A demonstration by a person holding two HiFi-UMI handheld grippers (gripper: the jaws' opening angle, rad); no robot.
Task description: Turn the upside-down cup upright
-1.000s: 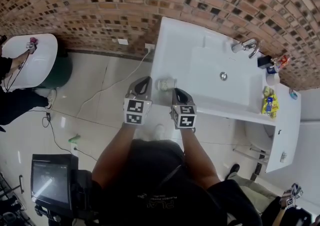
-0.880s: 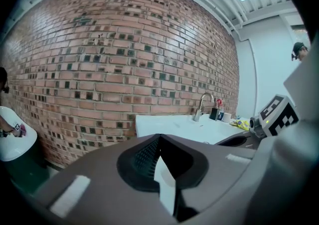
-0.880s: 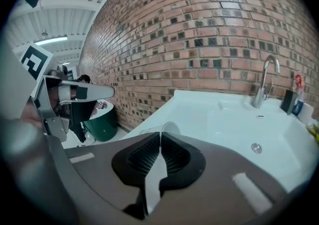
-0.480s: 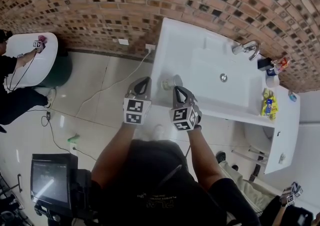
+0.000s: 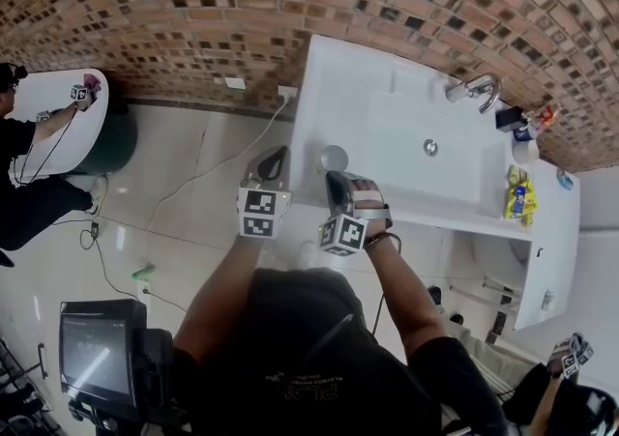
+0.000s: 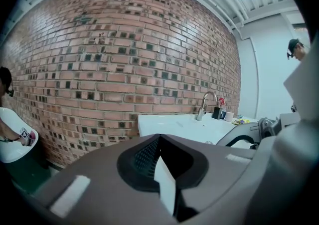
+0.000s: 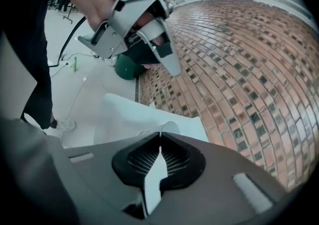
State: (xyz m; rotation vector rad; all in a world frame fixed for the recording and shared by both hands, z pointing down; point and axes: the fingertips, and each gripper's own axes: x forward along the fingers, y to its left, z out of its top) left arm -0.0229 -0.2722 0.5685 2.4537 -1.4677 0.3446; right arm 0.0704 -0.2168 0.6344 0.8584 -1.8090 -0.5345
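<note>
The small white cup (image 5: 334, 158) is at the near left corner of the white sink counter (image 5: 353, 76), its round mouth showing toward the head camera. My right gripper (image 5: 336, 177) is rolled onto its side and shut, its tips pinching the cup's near rim. In the right gripper view the cup (image 7: 173, 127) peeks out just past the closed tips (image 7: 160, 135). My left gripper (image 5: 275, 159) hovers shut beside the counter's left edge, apart from the cup, holding nothing. It shows at the top of the right gripper view (image 7: 149, 39).
The sink basin (image 5: 426, 149) and faucet (image 5: 474, 89) lie right of the cup, with bottles (image 5: 520, 200) at the counter's far right. A brick wall (image 5: 193, 9) runs behind. A cable (image 5: 208, 183) crosses the tiled floor; a monitor (image 5: 97, 352) and a person (image 5: 29, 188) are at left.
The cup went from lying on its side to mouth-up while my right gripper rolled over with it. The left gripper stayed nearly still.
</note>
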